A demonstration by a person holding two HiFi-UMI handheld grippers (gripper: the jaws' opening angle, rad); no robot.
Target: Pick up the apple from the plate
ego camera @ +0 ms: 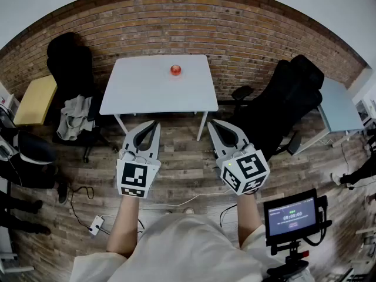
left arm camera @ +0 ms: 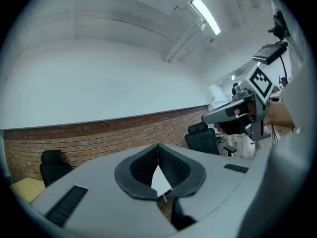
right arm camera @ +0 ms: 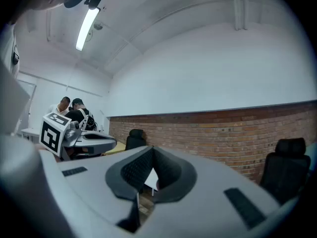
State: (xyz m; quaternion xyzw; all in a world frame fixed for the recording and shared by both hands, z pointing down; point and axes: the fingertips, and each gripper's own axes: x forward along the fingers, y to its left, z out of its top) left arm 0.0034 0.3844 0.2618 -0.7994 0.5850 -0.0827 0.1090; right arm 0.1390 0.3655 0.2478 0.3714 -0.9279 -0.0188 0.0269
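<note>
Well ahead of left gripper point(ego camera: 156, 124) and right gripper point(ego camera: 211, 124), both closed and empty: apple point(ego camera: 175, 70) on plate point(ego camera: 175, 77), table point(ego camera: 144, 93). Likely firm, smooth, light, roll-prone; grip across widest middle.

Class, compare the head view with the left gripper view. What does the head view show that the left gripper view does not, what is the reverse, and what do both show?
Only the head view shows the red apple on the far side of the white table, the wooden floor and the small monitor. Only the left gripper view shows the ceiling light. Both show the brick wall, a black chair, and the left gripper and the right gripper, each shut and empty.
</note>
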